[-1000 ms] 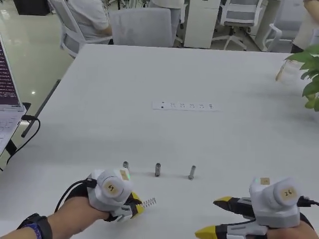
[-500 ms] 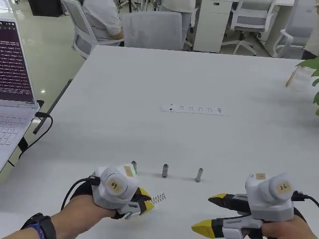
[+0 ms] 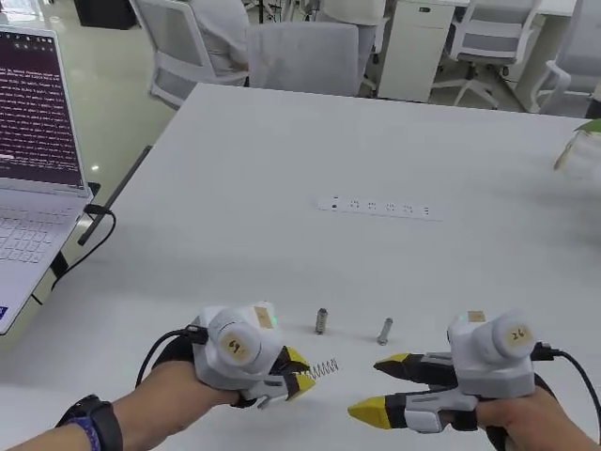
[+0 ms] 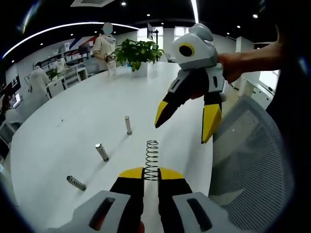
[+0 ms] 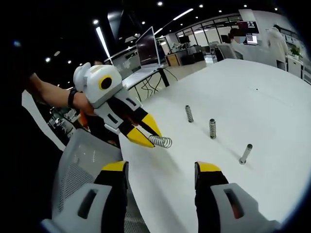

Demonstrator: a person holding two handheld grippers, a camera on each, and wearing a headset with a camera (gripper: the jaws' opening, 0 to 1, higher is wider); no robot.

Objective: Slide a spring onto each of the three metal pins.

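My left gripper [image 3: 302, 371] is shut on one end of a small wire spring [image 3: 322, 367], which sticks out to the right just above the white table [image 3: 282, 188]. In the left gripper view the spring [image 4: 152, 159] rises from the shut yellow fingertips [image 4: 133, 173]. Three short metal pins stand in a row: a bare one [image 4: 128, 124], and two wearing springs [image 4: 101, 151] [image 4: 76, 182]. In the head view I see the sprung middle pin [image 3: 321, 320] and the bare pin [image 3: 384, 330]. My right gripper [image 3: 368, 387] is open, pointing left at the spring [image 5: 161, 141].
A white power strip [image 3: 378, 207] lies mid-table. An open laptop [image 3: 28, 141] and a black cable [image 3: 94, 230] sit off the table's left edge. Office chairs [image 3: 300, 56] stand beyond the far edge, and a potted plant [image 4: 138, 51] stands at the table's far end.
My left gripper has carried the spring to the right, closer to the pins. My right gripper has moved left toward the spring. The camera has also shifted.
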